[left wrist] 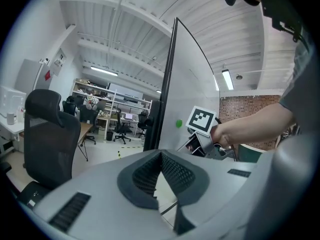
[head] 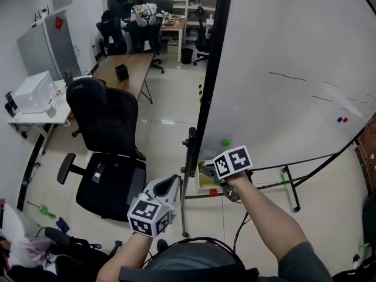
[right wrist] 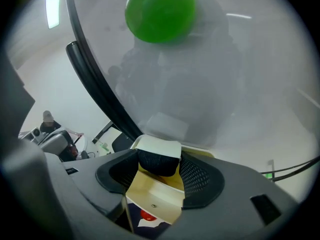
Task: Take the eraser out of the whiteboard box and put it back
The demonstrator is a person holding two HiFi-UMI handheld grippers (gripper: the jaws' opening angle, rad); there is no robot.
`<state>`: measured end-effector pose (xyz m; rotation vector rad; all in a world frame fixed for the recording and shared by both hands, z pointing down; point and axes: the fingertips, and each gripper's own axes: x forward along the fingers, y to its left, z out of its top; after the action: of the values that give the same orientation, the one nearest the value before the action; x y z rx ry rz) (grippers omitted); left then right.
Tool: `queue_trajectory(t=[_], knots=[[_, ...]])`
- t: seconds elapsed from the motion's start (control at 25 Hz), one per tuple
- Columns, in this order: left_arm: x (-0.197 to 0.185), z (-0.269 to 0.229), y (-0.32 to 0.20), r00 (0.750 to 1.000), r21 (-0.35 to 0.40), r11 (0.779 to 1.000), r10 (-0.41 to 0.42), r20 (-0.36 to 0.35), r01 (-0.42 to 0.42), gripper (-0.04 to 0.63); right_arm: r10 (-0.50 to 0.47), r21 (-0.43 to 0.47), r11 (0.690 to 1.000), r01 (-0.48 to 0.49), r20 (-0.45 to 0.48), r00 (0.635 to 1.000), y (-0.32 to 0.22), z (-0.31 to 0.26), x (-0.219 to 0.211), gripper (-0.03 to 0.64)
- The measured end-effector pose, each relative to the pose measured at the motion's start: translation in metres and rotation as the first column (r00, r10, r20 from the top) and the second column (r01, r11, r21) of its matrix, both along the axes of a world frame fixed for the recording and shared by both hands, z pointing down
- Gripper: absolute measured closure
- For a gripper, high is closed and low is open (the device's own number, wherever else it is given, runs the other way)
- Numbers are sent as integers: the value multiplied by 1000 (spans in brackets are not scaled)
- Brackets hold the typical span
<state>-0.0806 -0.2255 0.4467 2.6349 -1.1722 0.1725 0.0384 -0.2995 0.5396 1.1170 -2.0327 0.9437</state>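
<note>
Big whiteboard, with the cream whiteboard box down by its lower left edge. The eraser hangs just above the box's open top, pinched across its width in the right gripper, so I'd guess it's a straight drop in. It's a white-backed block with dark felt underneath; the left gripper is closed on nothing, well apart.

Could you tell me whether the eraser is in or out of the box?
Cannot tell fully: the right gripper clamps the eraser just over the open box.
</note>
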Motion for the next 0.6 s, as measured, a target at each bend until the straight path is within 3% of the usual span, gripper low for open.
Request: queue_trajectory(t=[0.44, 0.6], knots=[[3, -3, -2, 998, 22, 998, 55, 5, -55, 560, 23, -111, 993, -28, -44, 999, -3, 8, 1, 330], [3, -6, -4, 998, 30, 997, 64, -1, -64, 560, 31, -111, 993, -39, -72, 997, -5, 9, 1, 328]])
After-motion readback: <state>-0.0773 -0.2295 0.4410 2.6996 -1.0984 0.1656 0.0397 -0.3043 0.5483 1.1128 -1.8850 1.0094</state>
